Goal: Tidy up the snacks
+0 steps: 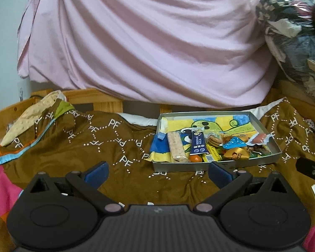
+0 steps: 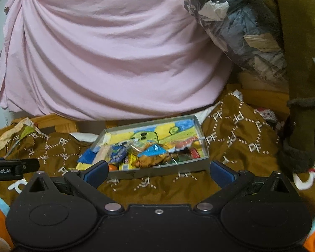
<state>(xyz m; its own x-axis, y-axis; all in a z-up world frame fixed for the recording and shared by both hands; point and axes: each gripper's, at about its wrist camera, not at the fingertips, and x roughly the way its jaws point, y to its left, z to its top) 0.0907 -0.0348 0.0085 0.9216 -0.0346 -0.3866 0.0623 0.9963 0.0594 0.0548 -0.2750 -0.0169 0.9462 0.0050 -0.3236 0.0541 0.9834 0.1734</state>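
A shallow grey box with a yellow, blue and green cartoon lining lies on the brown "PF" blanket. Several snacks are piled in its near half: a pale wafer bar, a dark blue stick pack, a light blue wrapper and a small orange fruit. My left gripper is open, just short of the box's near wall, holding nothing. In the right wrist view the same box sits ahead of my right gripper, which is open and empty.
A big pink cloth bundle rises behind the box. A clear bag of clothes sits at the right, olive garments hang further right. A wooden frame runs behind the blanket. The left gripper's body shows at the right view's left edge.
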